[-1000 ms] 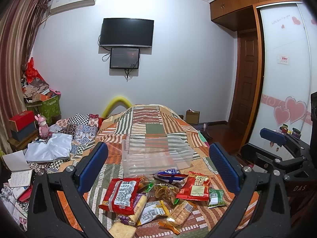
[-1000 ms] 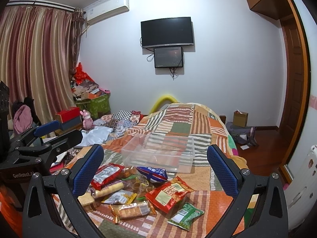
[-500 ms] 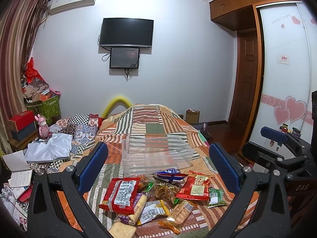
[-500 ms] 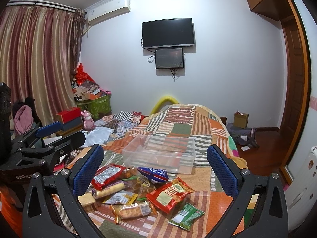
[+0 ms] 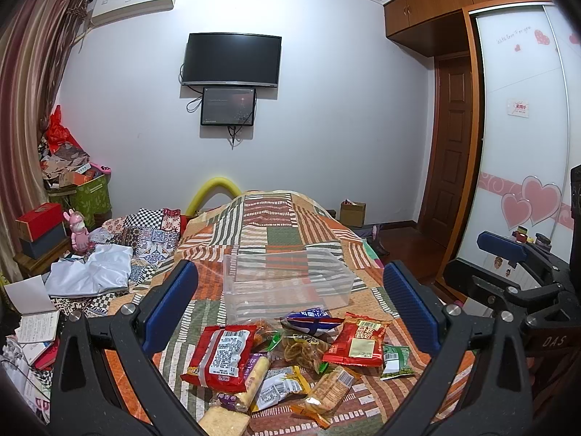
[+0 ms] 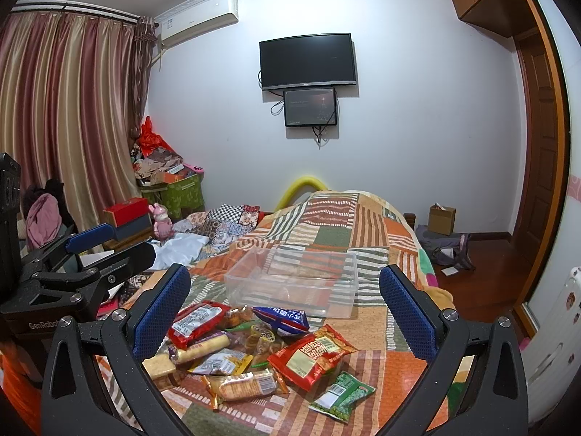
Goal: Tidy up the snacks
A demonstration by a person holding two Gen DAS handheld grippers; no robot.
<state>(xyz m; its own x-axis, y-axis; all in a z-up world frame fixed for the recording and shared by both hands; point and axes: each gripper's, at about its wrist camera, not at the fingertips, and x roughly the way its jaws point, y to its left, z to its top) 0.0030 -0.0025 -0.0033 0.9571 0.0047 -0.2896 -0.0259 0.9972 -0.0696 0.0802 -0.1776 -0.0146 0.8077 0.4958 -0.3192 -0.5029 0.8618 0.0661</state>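
Snacks heaped on the patchwork bedspread (image 5: 287,232), just in front of a clear plastic bin (image 5: 287,283), rectangular, glossy-walled, long axis running left to right. Leftmost, a crinkly red packet (image 5: 219,358), label up, long axis pointing away toward the bin; beside it a pale cylindrical roll (image 5: 256,378); centre, a blue foil bag (image 5: 312,321) touching the bin's near wall; then a red-and-yellow pouch (image 5: 357,339), and a small green packet (image 5: 395,361) at far right. Left gripper (image 5: 288,309) spread wide, holding nothing, above the pile; right gripper (image 6: 285,309) likewise gaping, empty. Barely any change from a second ago: pile unmoved, both tools hovering where they were.
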